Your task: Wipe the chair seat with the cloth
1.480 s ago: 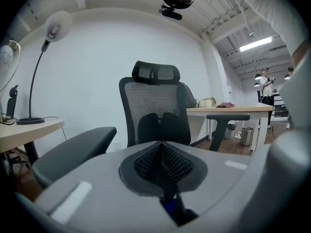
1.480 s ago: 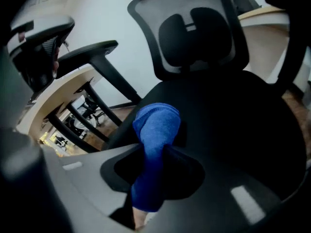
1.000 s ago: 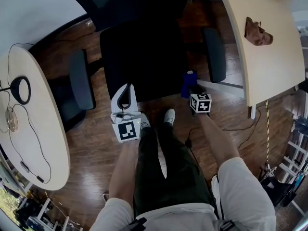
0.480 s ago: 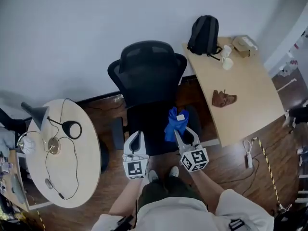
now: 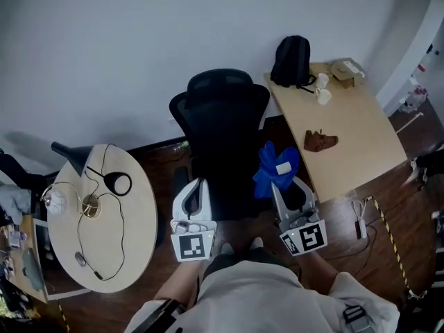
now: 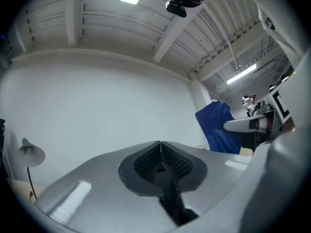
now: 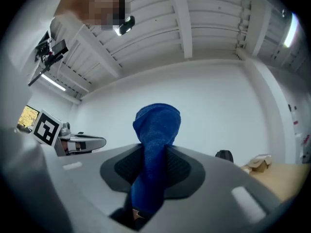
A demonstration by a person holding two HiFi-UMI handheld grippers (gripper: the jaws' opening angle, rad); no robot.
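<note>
Right gripper [image 7: 154, 152]: jaws clamped on the bunched blue knit cloth [image 7: 156, 125], which pokes out past the tips. Left gripper [image 6: 160, 152]: jaws closed, nothing between. I hold both up over the black office chair seat [image 5: 232, 193], cloth clear of it. Fits just before a wipe pass or just after one; can't tell. Either way, grip mustn't slip.

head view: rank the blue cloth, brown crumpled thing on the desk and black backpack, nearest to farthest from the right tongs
1. blue cloth, clamped in the right tongs.
2. brown crumpled item, to the right, on the beige desk.
3. black backpack, at the desk's far end by the wall.
</note>
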